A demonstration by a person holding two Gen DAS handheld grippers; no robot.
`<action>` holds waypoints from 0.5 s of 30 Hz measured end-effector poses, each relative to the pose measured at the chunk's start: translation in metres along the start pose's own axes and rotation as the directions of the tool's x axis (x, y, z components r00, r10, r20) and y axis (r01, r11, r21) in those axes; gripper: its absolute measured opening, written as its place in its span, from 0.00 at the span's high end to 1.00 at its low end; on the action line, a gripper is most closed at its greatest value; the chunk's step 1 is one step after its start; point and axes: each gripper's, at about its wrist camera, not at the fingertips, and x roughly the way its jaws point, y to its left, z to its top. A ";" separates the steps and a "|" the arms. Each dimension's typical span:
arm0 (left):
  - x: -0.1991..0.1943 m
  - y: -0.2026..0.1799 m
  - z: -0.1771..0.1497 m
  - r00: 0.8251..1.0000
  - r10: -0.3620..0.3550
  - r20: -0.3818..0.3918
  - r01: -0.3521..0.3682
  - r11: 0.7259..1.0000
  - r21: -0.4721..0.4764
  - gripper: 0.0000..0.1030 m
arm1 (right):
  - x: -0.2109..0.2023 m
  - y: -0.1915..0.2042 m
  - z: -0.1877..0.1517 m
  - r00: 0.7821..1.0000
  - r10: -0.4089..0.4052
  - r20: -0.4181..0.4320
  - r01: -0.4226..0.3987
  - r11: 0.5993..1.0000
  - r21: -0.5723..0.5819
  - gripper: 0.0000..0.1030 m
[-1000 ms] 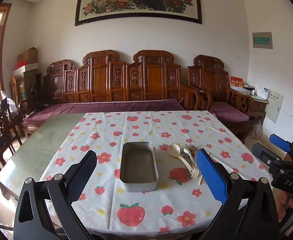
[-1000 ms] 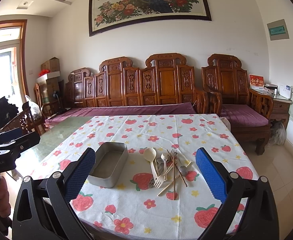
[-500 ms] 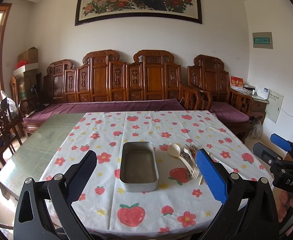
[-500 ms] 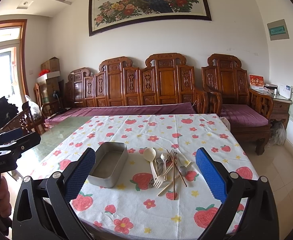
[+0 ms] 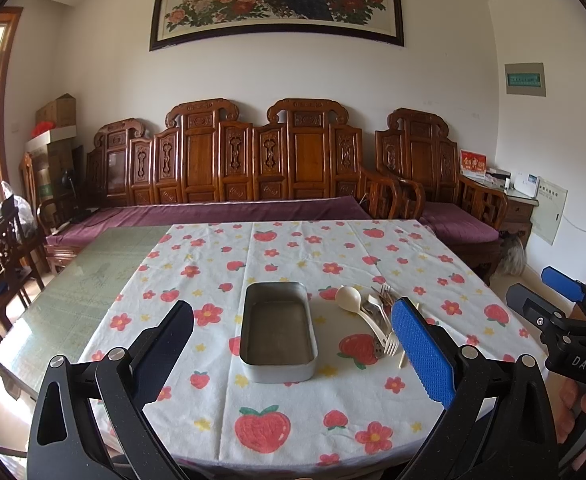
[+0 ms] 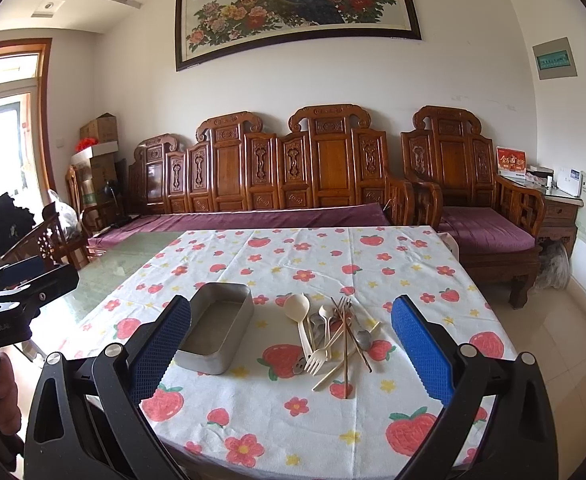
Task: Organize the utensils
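In the left wrist view the left gripper (image 5: pixel 293 340) hangs wide open and empty before the bare tin (image 5: pixel 278 334), with the utensils (image 5: pixel 377 320) just right of it. In the right wrist view the right gripper (image 6: pixel 291 340), equally spread and empty, faces that tangled pile (image 6: pixel 333 334). It is best to pinch one outlying handle rather than the crossing, and to lift clear before swinging to the tin (image 6: pixel 217 328).

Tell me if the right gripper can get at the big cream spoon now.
Probably yes. The right gripper is open and empty, and the cream spoon lies at the left edge of the utensil pile, bowl clear, nothing between them.
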 end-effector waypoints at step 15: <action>0.000 0.000 -0.001 1.000 -0.003 -0.001 0.003 1.000 0.002 0.07 | 0.000 0.001 0.001 1.000 0.003 0.001 -0.003 1.000 0.000 0.03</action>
